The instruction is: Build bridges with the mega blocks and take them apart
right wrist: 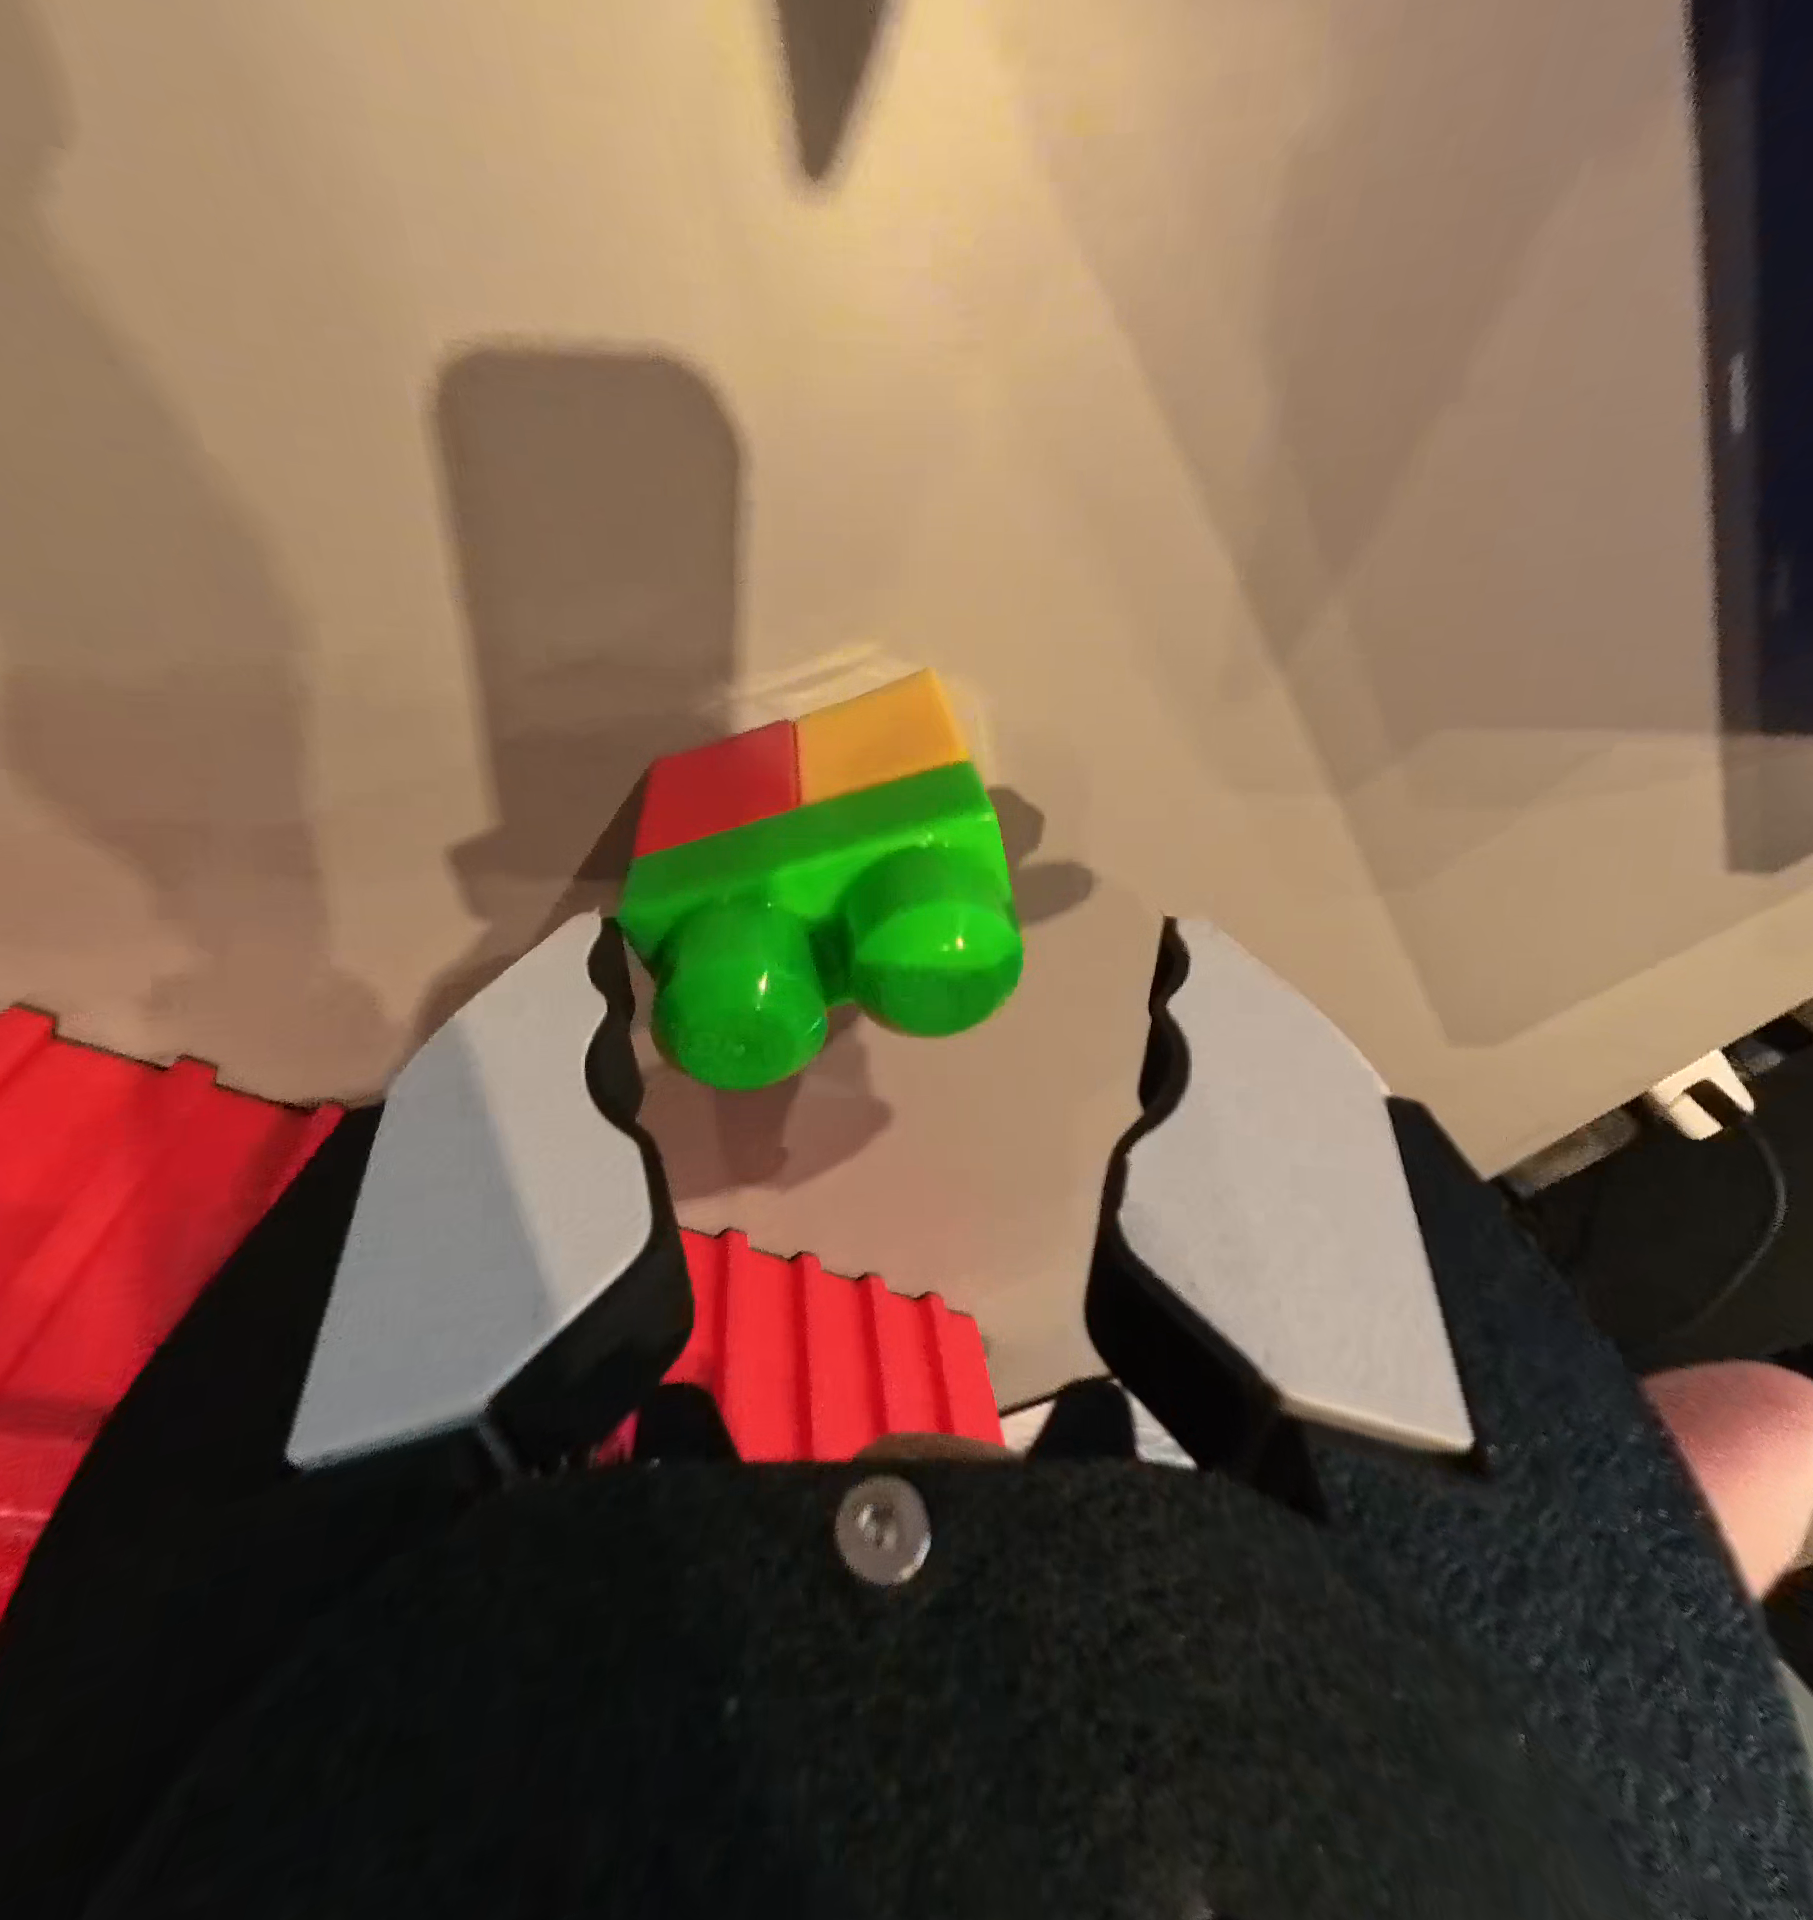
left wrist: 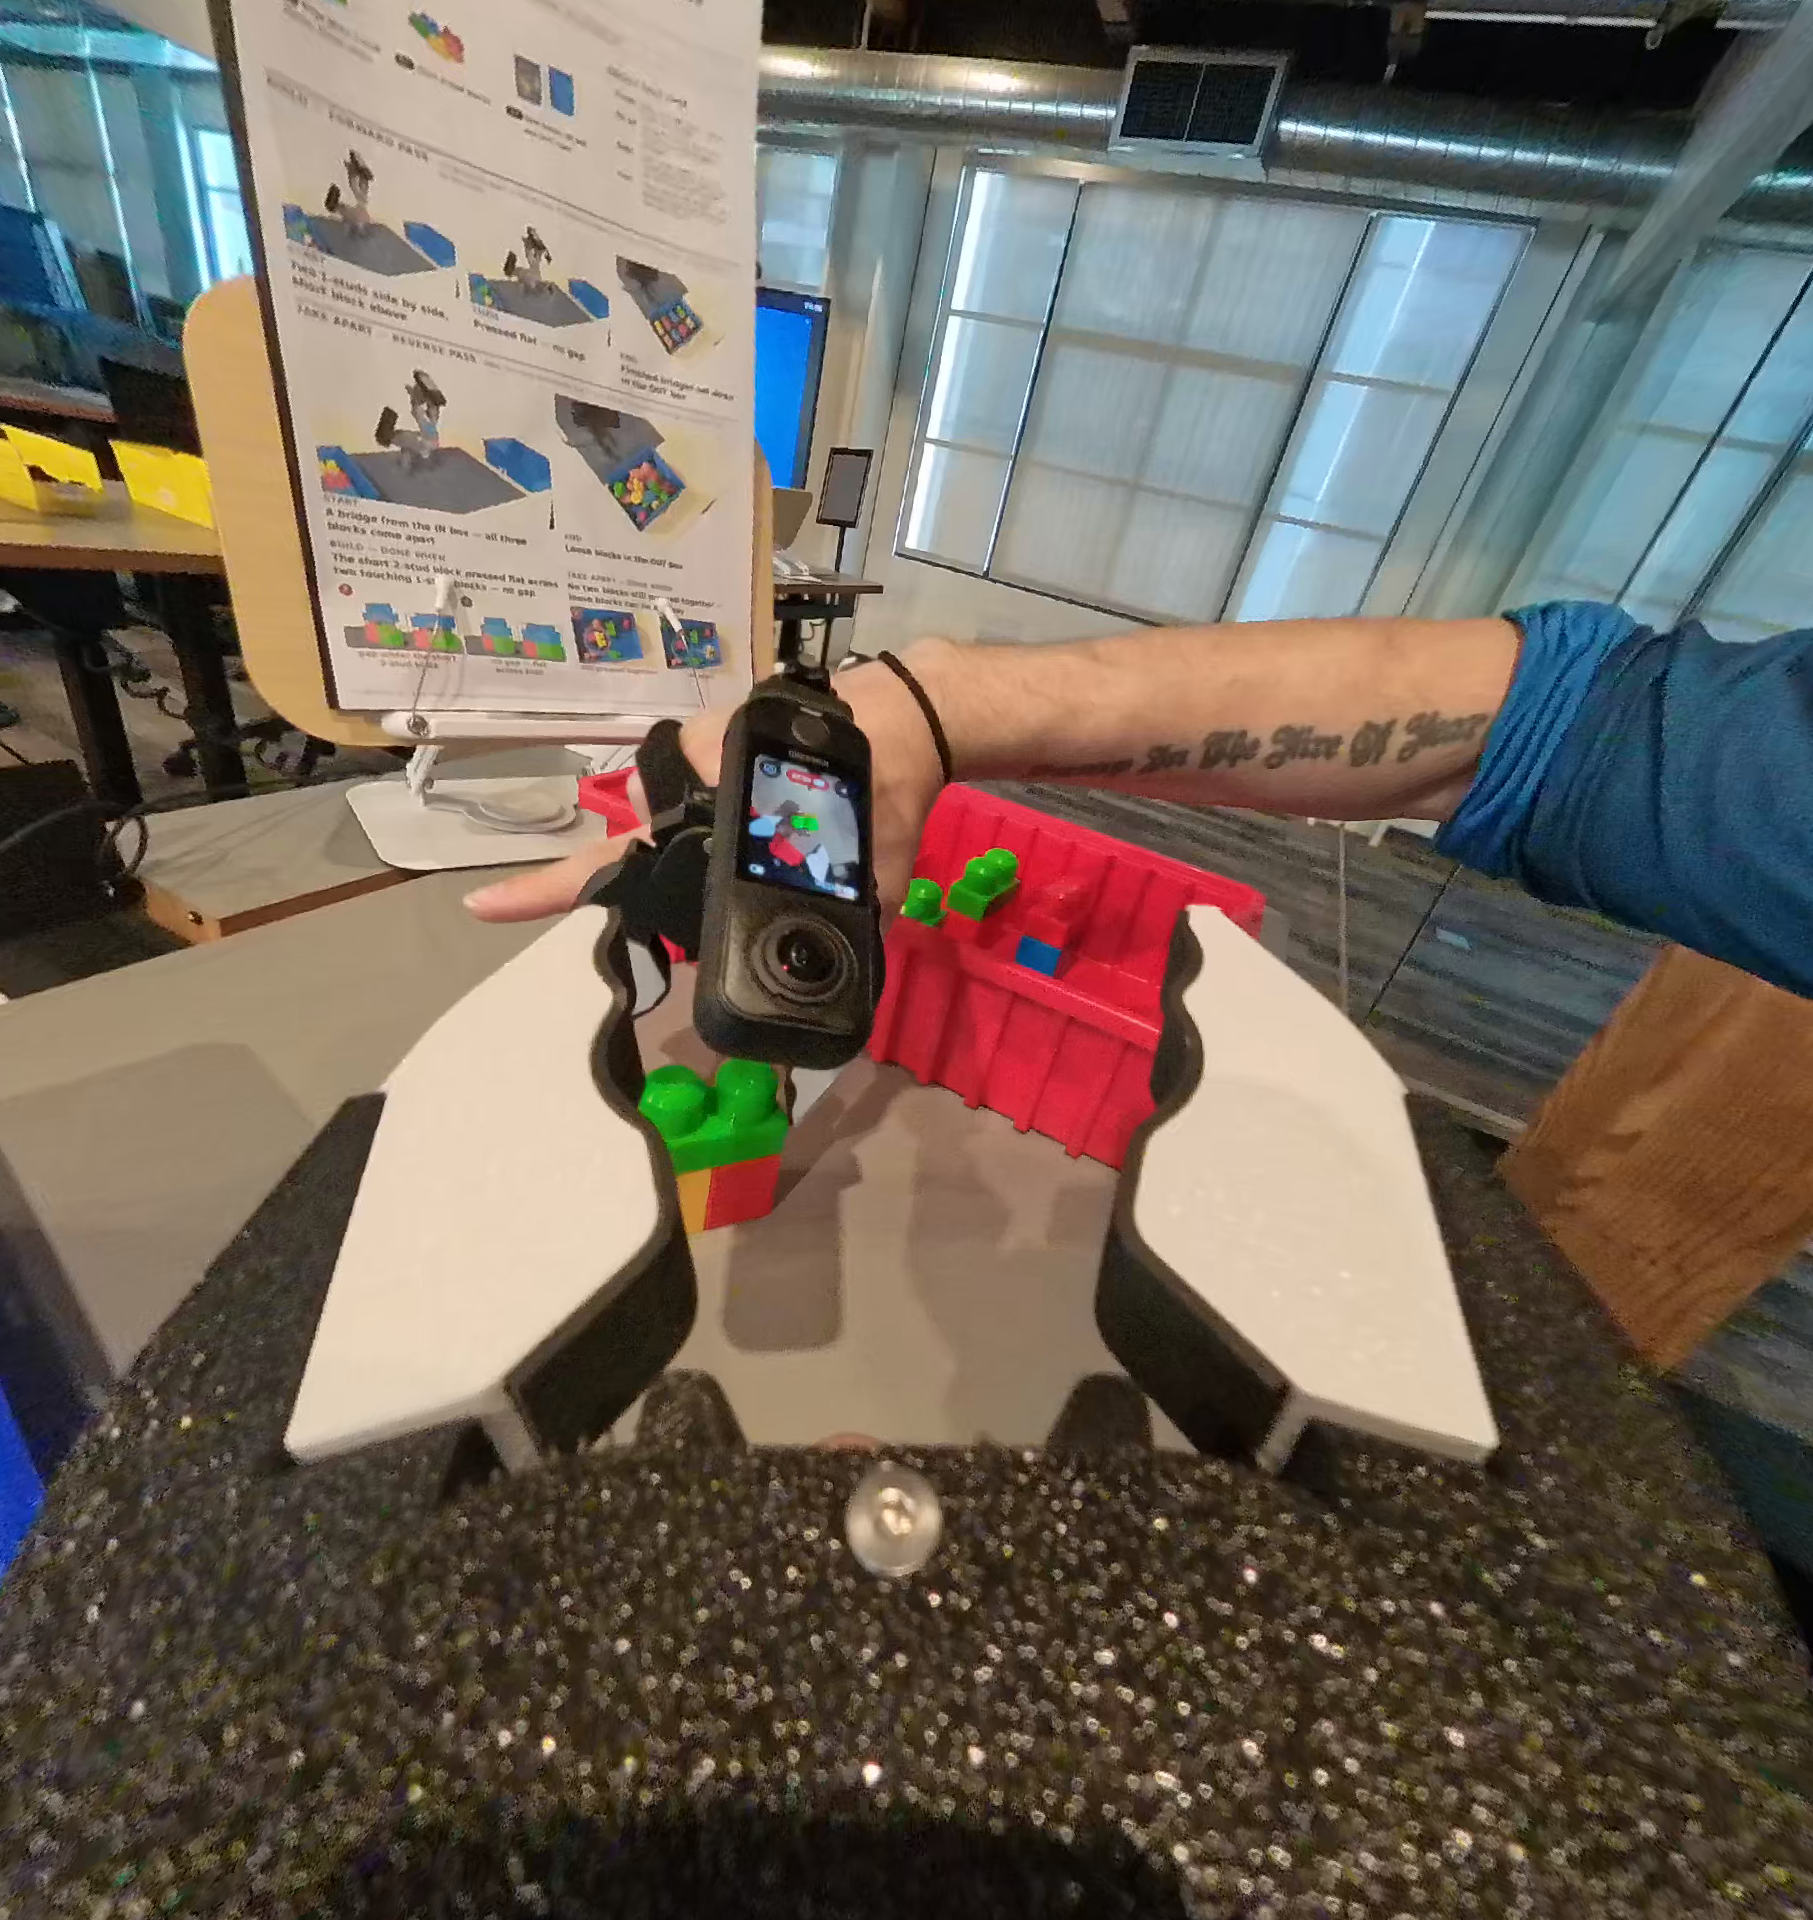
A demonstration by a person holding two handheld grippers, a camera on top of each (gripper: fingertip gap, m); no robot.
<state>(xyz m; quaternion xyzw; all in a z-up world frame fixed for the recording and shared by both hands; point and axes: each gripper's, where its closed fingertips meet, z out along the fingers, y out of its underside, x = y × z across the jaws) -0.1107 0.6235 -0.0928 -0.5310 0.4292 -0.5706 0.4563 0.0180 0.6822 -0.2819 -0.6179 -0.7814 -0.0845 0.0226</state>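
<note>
The left wrist view is looking level across the pale grey surface (left wrist: 206, 1039) toward the windows, close behind its own fingers. The right wrist view is looking steeply down from close above. Both are sharing the small bridge of green, red and yellow plastic blocks (left wrist: 720, 1148) (right wrist: 819, 883) and the ribbed red plastic bin (left wrist: 1047, 997) (right wrist: 102, 1195).

Your bridge (left wrist: 720, 1148) is standing on the table (left wrist: 933, 1226), with the bin (left wrist: 1047, 1029) sitting behind it to the right. Loose blocks (left wrist: 969, 883) are lying in that bin, and an instruction sheet (left wrist: 507, 343) is standing behind on the left.
</note>
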